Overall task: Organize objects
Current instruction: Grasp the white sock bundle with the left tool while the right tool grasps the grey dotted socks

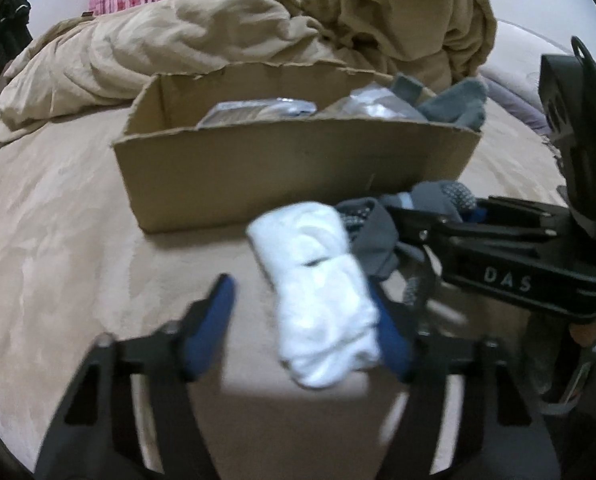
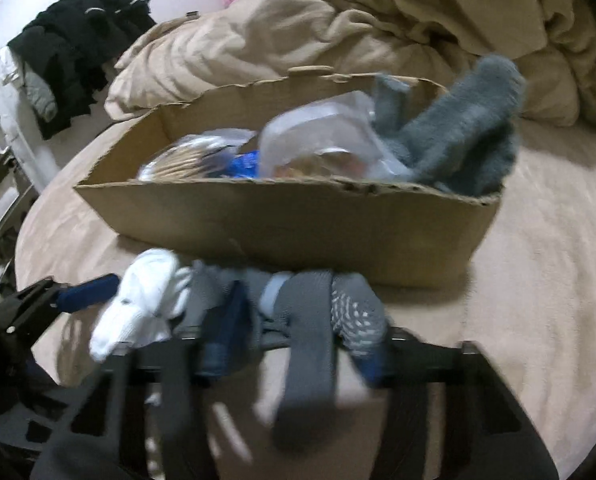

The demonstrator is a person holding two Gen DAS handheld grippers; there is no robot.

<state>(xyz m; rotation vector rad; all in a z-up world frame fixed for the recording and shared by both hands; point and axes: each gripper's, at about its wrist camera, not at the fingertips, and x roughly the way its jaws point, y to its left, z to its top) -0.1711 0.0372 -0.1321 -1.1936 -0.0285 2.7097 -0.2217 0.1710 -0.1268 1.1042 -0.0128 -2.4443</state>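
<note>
A white rolled sock (image 1: 322, 296) lies on the beige bed in front of an open cardboard box (image 1: 290, 168). My left gripper (image 1: 306, 320) is open, its blue fingers on either side of the white sock, which leans on the right finger. The white sock also shows in the right wrist view (image 2: 138, 304). My right gripper (image 2: 294, 328) has its jaws around a bundle of grey socks (image 2: 310, 320), one with white grip dots. In the left wrist view the right gripper (image 1: 430, 224) comes in from the right, with the grey socks (image 1: 378, 236) at its tips.
The box (image 2: 290, 224) holds plastic packets (image 2: 318, 140) and a grey fluffy sock (image 2: 470, 136) that hangs over its right end. A crumpled beige duvet (image 1: 258, 28) lies behind the box. Black clothes (image 2: 78, 40) are piled at the far left.
</note>
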